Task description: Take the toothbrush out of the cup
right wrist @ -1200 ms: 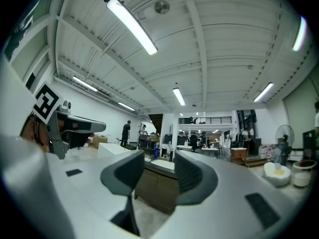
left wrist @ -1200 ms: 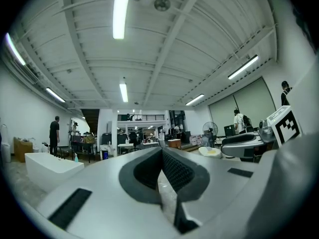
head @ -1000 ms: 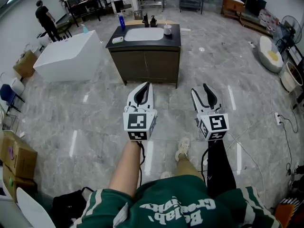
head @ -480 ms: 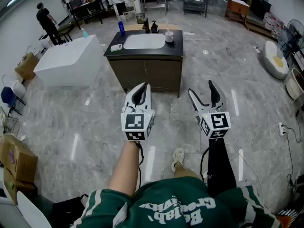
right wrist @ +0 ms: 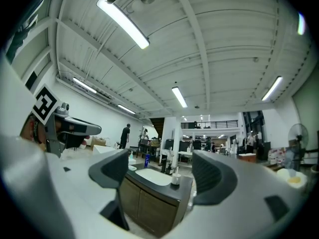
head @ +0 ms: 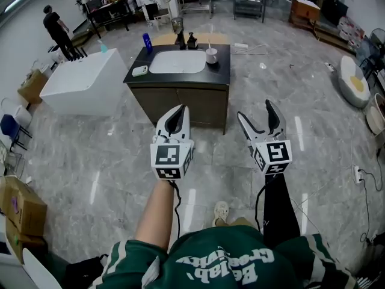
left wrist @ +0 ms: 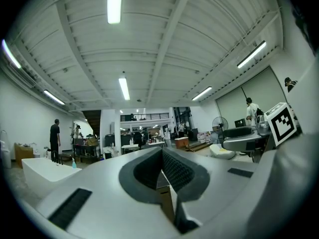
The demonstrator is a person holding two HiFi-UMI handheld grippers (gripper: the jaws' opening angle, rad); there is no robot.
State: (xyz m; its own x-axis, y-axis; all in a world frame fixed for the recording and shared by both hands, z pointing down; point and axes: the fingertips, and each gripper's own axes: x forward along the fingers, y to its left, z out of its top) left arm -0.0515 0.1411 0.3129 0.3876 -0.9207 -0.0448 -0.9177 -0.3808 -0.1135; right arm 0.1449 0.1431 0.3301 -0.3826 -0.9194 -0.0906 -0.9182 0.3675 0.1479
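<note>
Right tongs [head: 254, 109] just spread wide, empty; left tongs [head: 179, 108] clenched on nothing. Table [head: 223, 65] nearer now, cup [head: 211, 56] well ahead, toothbrush [head: 209, 46] seemingly inside: still approaching.

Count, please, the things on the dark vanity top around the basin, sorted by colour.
Blue: 1, the bottle
Black: 2, a taller item and a shorter item
White or pale: 3, the cup, the toothbrush and a small dish
Total: 6
</note>
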